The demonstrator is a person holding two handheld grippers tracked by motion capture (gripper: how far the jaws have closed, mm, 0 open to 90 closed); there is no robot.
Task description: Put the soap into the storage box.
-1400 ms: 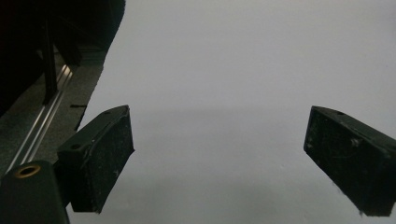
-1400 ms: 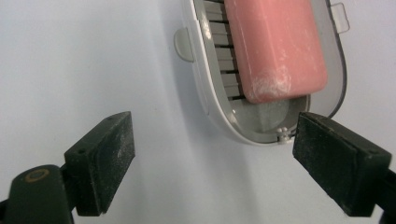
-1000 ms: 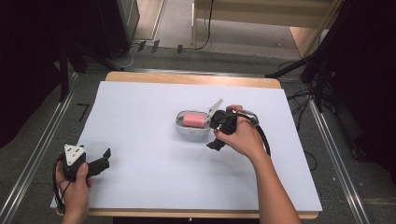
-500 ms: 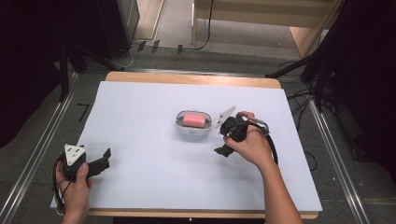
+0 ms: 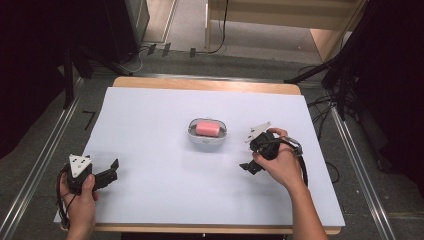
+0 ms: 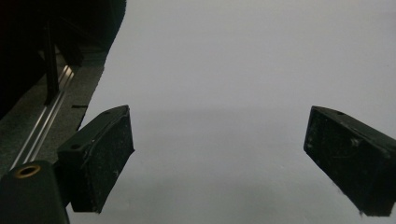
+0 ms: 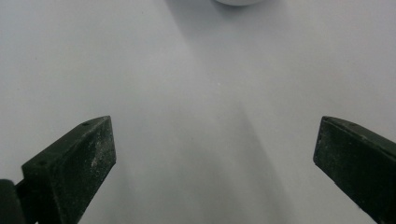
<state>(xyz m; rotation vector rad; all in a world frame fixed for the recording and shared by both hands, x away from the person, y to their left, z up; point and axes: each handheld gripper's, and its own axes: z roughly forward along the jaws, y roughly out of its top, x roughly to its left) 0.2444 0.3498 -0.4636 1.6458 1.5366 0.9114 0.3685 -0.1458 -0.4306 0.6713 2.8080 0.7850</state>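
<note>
A pink soap bar [image 5: 207, 128] lies in a white oval dish [image 5: 194, 138] at the middle of the white table. My right gripper [image 5: 248, 166] is held to the right of the dish and nearer the front, apart from it, jaws wide open with nothing between them. In the right gripper view the gripper [image 7: 212, 168] points at bare table, and the dish's rim [image 7: 237, 2] shows at the top edge. My left gripper [image 5: 113, 168] is held at the front left corner, also open and holding nothing; the left gripper view has the same gripper [image 6: 219, 161] over bare white surface.
The white sheet [image 5: 150, 115] covers a wooden table with a bare strip at the back [image 5: 200, 84]. Metal rails [image 5: 45, 160] run along both sides on grey floor. Dark curtains and cables [image 5: 325, 100] stand around the table. The table's left edge [image 6: 100, 88] shows in the left gripper view.
My right gripper has drawn back from the dish, moving right and toward the front, leaving the soap in the dish. The left gripper has stayed put.
</note>
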